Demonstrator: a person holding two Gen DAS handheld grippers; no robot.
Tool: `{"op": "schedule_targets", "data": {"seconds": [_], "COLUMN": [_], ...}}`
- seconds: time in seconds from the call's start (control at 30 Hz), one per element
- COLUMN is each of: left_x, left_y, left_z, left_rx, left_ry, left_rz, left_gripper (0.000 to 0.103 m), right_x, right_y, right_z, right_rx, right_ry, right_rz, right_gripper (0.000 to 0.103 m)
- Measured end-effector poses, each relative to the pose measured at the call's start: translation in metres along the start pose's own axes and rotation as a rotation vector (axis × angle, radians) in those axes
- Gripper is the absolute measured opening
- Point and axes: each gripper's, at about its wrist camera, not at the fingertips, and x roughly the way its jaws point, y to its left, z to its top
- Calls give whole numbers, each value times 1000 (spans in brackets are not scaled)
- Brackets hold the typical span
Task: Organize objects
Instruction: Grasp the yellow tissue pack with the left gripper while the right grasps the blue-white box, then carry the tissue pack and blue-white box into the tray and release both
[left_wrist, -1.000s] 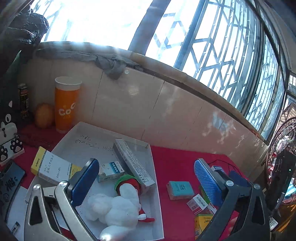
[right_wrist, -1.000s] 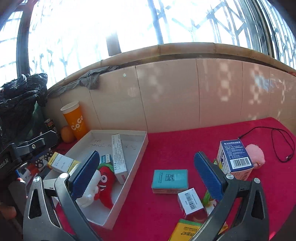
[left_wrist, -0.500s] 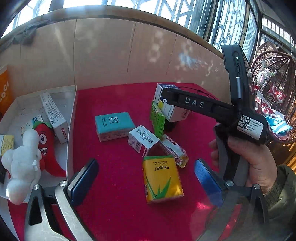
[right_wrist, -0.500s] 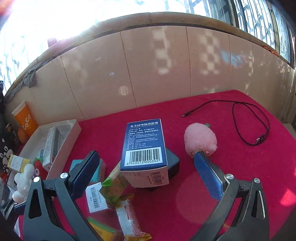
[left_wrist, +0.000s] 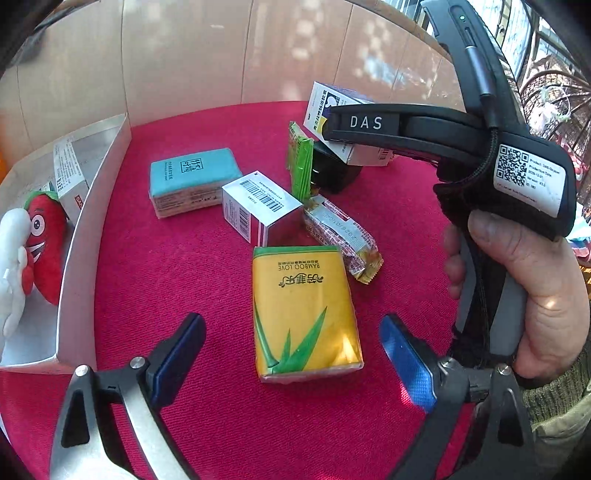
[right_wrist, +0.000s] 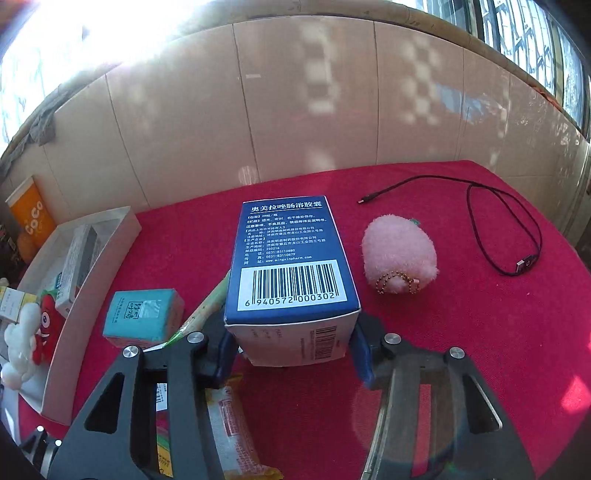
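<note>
Currently the right gripper (right_wrist: 291, 345) closes around the blue medicine box (right_wrist: 291, 258), which sits between its jaws on the red cloth (right_wrist: 480, 350); both pads meet the box's lower sides. The left gripper (left_wrist: 291, 354) closes slowly with jaws still wide, straddling the near end of the yellow tissue pack (left_wrist: 303, 314) without contact. A teal box (left_wrist: 192, 181), a small barcoded box (left_wrist: 258, 210) and a snack wrapper (left_wrist: 340, 236) lie nearby. The white tray (left_wrist: 92, 229) at left contains a strawberry plush (left_wrist: 46, 236).
</note>
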Motion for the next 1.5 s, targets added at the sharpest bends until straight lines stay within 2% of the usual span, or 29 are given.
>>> {"op": "schedule_targets", "data": {"seconds": [0.1, 0.13, 0.17, 0.2, 0.33, 0.6, 0.73, 0.77, 1.17, 1.5], "left_x": [6, 6, 5, 3, -7, -52, -69, -68, -92, -109], "left_y": [-5, -6, -7, -7, -8, -19, -23, -24, -13, 20], "left_z": [1, 1, 0, -1, -8, -12, -3, 6, 11, 16], "left_rx": [27, 36, 46, 53, 80, 116, 129, 131, 101, 20], "left_ry": [-6, -14, -23, -30, -60, -210, -276, -289, -373, -433], "left_rz": [24, 33, 31, 37, 16, 53, 63, 67, 105, 130], "left_gripper": [88, 77, 54, 50, 48, 48, 48, 48, 48, 48], "right_x": [-10, -14, -18, -23, -45, -84, -100, -103, -116, -118], "right_y": [-6, -8, -10, -13, -19, -24, -23, -21, 1, 26], "right_z": [0, 0, 0, 1, 3, -2, -3, -3, -2, -3], "right_rx": [21, 33, 43, 51, 79, 128, 128, 124, 73, 16], "right_ry": [-33, -43, -54, -68, -127, -222, -265, -270, -282, -273], "right_rz": [2, 6, 11, 14, 20, 37, 57, 60, 115, 152], "right_gripper": [49, 49, 49, 49, 49, 49, 49, 49, 49, 49]}}
